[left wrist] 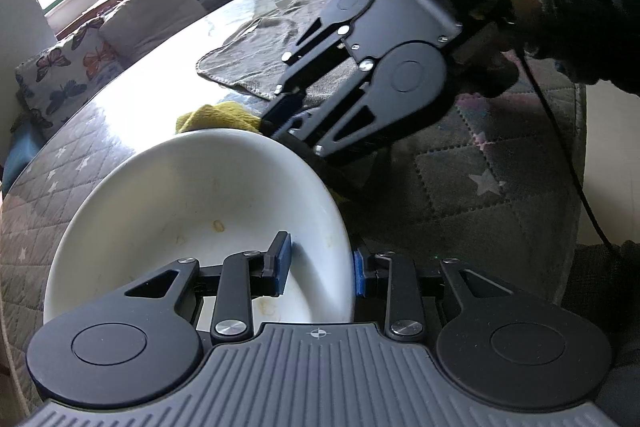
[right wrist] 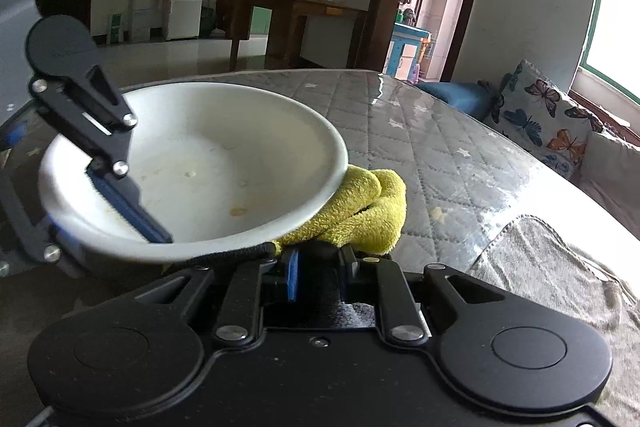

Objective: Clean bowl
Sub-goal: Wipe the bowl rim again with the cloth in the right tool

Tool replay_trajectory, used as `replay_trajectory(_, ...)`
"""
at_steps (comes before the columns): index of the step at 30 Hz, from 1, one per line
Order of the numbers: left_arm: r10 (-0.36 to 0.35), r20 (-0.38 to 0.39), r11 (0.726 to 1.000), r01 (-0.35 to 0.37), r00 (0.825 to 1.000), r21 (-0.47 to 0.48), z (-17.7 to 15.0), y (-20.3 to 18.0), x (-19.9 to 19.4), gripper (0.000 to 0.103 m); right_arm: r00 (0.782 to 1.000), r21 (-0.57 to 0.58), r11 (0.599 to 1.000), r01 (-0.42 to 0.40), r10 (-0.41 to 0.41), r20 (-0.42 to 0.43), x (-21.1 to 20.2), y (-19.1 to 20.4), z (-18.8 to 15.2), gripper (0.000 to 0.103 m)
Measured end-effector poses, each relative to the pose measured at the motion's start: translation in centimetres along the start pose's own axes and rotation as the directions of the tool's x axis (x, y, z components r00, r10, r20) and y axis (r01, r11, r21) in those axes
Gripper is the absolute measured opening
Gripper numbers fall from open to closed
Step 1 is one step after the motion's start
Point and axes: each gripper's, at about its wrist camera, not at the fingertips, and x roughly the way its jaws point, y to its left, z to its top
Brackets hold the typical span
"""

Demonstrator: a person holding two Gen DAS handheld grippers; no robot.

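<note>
right wrist: bowl [right wrist: 208, 163] hides yellow cloth [right wrist: 360, 211] partly.

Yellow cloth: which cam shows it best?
Right wrist. The cloth shows bunched in the right gripper, tucked against the bowl outside. Left wrist shows only a yellow corner behind the bowl's rim.

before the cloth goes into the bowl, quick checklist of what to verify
1. Left gripper straddles the bowl rim, one finger inside, one outside: ok.
2. Grip firmly closed on rim: cannot tell.
3. Right gripper holds the yellow cloth: ok.
4. Cloth inside bowl: not ok, it sits outside, beside the rim.
5. Stains remain inside bowl to wipe: ok, visible.
6. Grey towel clear of the bowl: ok.
</note>
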Motion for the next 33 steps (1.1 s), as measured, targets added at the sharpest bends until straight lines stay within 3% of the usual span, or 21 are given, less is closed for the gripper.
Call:
replay_trajectory(11,-0.003,0.001,1.0,0.003,1.0,-0.006,0.0,-0.1,0.0,0.032,1.0,0.056,0.998,-0.004,0.004,0.008,1.4,-2.7,0.4,0.019)
replay_trajectory(33,0.057,-0.014,0.99,-0.059,0.998,-0.127,2.9,0.0,0.9,0.034,0.999,-0.011,0.999,-0.053,0.053,-0.004,-0.9,-0.7,-0.2,0.019)
